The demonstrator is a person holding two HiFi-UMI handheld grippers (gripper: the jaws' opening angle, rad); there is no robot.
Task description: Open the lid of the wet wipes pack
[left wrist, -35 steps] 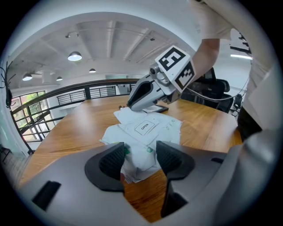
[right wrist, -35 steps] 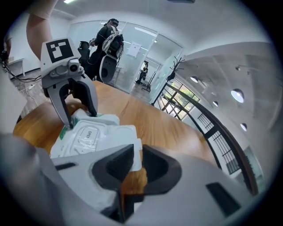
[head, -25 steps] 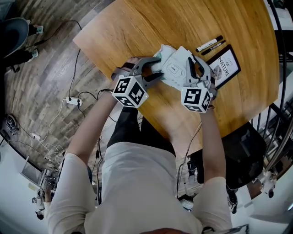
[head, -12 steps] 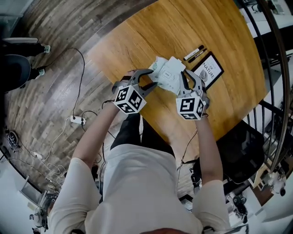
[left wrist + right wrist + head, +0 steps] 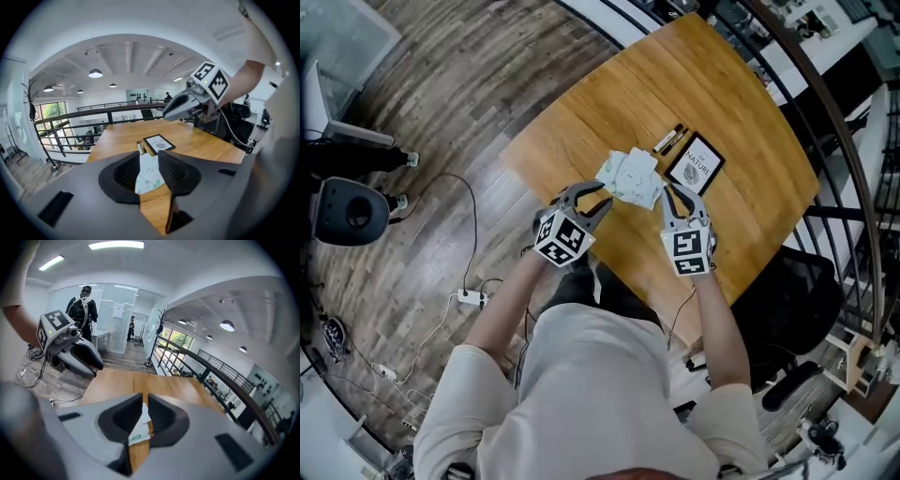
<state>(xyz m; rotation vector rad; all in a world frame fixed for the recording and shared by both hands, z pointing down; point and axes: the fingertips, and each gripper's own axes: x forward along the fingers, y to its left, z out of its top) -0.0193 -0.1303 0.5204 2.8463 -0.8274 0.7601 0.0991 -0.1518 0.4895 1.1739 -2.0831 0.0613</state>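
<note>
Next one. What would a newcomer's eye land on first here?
First, the two marker-cubed tools held over the wooden table: the left gripper and right gripper flank a white wet wipes pack that appears to lie on the wood, gripped by neither. Each gripper view shows the pack through the gap between its fingers; the left jaws are closing. Just beyond the pack lie a black card and two markers.
</note>
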